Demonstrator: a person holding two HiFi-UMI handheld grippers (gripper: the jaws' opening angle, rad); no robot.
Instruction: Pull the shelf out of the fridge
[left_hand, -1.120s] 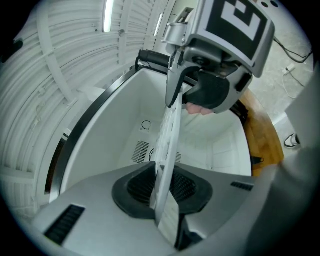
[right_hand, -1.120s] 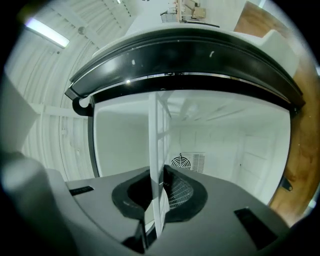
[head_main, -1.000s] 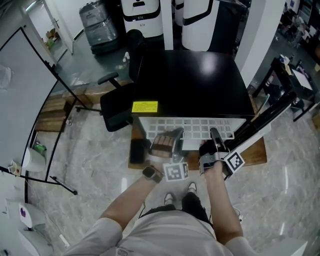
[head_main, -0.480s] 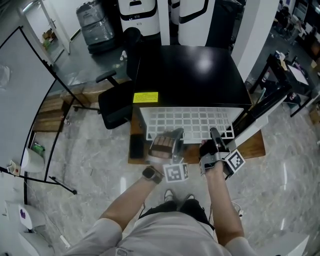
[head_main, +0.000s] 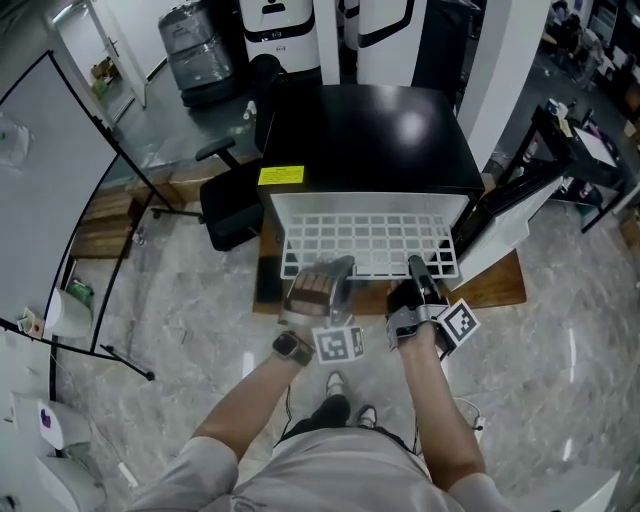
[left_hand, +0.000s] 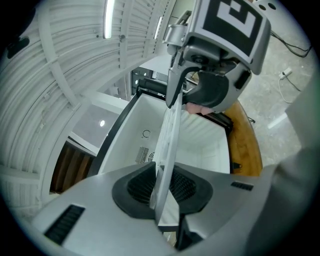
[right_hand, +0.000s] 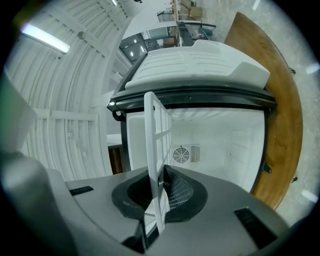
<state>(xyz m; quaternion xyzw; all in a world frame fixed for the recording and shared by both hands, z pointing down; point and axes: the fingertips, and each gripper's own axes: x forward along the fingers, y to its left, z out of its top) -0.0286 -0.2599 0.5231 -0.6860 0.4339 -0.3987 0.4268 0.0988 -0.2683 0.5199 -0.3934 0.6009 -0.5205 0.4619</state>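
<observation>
A white wire-grid shelf (head_main: 366, 243) sticks out of the front of a small black fridge (head_main: 365, 140). My left gripper (head_main: 340, 272) is shut on the shelf's front edge at the left. My right gripper (head_main: 414, 270) is shut on the same edge further right. In the left gripper view the shelf (left_hand: 169, 145) runs edge-on between the black pads (left_hand: 142, 185), with my right gripper (left_hand: 215, 55) ahead on it. In the right gripper view the shelf (right_hand: 156, 145) stands edge-on between the pads (right_hand: 181, 192), in front of the fridge's white inside (right_hand: 220, 145).
The fridge stands on a wooden board (head_main: 490, 285) with its white door (head_main: 500, 235) swung open to the right. A black office chair (head_main: 232, 205) is at its left. A tripod leg (head_main: 130, 365) and a glass partition are on the left. White machines stand behind.
The shelf has slid further out of the fridge toward me, with both grippers still clamped on its front edge. The person has stepped back.
</observation>
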